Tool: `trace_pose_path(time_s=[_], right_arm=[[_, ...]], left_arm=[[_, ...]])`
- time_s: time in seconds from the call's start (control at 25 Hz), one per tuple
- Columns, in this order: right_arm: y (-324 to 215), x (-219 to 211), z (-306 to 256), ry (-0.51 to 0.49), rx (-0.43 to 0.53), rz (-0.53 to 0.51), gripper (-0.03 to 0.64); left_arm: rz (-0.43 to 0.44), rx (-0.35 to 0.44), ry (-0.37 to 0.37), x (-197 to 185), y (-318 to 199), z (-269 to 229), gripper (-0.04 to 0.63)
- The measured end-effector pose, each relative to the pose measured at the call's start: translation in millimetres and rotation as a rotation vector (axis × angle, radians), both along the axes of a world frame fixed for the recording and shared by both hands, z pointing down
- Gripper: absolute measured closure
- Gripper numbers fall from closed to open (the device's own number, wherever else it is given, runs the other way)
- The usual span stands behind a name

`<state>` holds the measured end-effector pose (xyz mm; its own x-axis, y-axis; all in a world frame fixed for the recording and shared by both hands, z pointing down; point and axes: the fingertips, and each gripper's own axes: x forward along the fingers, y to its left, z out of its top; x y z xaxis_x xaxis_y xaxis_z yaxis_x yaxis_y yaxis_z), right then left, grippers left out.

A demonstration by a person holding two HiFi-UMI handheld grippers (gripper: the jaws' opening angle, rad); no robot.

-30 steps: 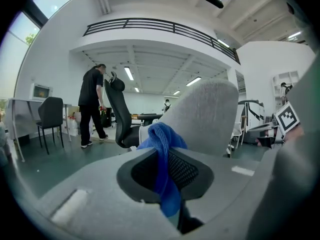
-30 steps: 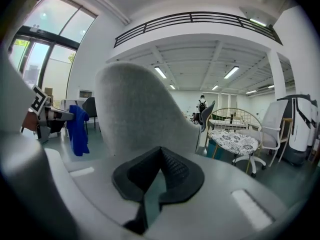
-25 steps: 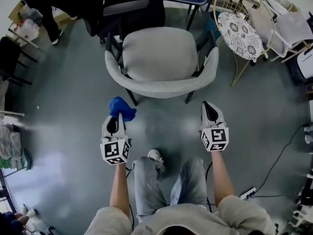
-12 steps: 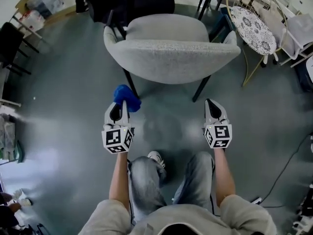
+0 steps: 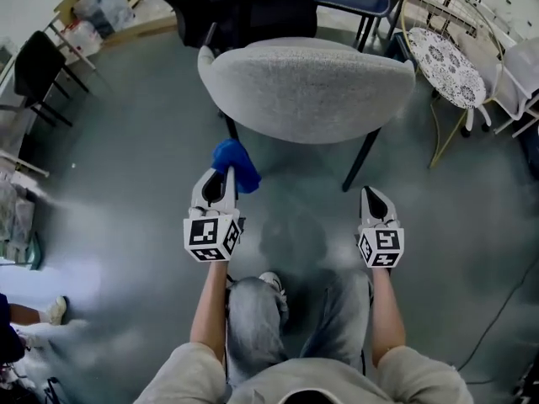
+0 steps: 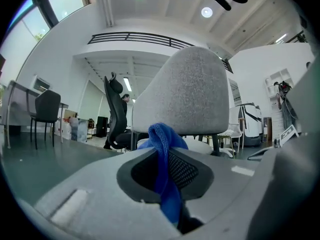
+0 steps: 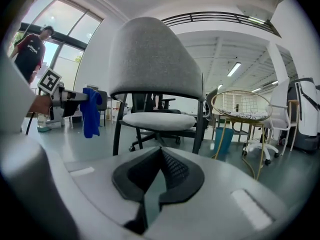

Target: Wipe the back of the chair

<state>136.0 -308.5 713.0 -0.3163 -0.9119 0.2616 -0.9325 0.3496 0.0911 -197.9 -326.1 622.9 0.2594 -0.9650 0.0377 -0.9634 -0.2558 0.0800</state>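
Note:
A grey upholstered chair (image 5: 307, 87) on black legs stands ahead of me, its curved back (image 6: 185, 94) turned toward me. My left gripper (image 5: 220, 179) is shut on a blue cloth (image 5: 237, 163), which bunches out past the jaw tips (image 6: 162, 149) just short of the chair back's left side. My right gripper (image 5: 375, 199) is shut with nothing in it, lower and to the right of the chair back (image 7: 155, 59). In the right gripper view the cloth (image 7: 91, 111) hangs from the left gripper at the far left.
A round gold wire table (image 5: 446, 53) with a patterned top stands right of the chair. Black office chairs (image 5: 261, 7) are behind it, another black chair (image 5: 38, 70) at far left. A person's leg and shoe (image 5: 38, 314) show at the lower left. Grey floor (image 5: 126, 167) surrounds me.
The chair back has come closer and its seat has dropped out of sight. My left gripper with the cloth has edged toward the back's left side; the right gripper has kept its place.

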Motion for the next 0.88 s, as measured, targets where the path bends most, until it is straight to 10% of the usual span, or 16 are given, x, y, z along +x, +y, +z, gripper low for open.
trace_pose_path(time_s=[0.88], right_arm=[[58.5, 16.6, -17.1, -0.036, 0.040, -0.064, 0.615]], left_arm=[[0.057, 0.121, -0.048, 52.2, 14.8, -172.0, 0.557]])
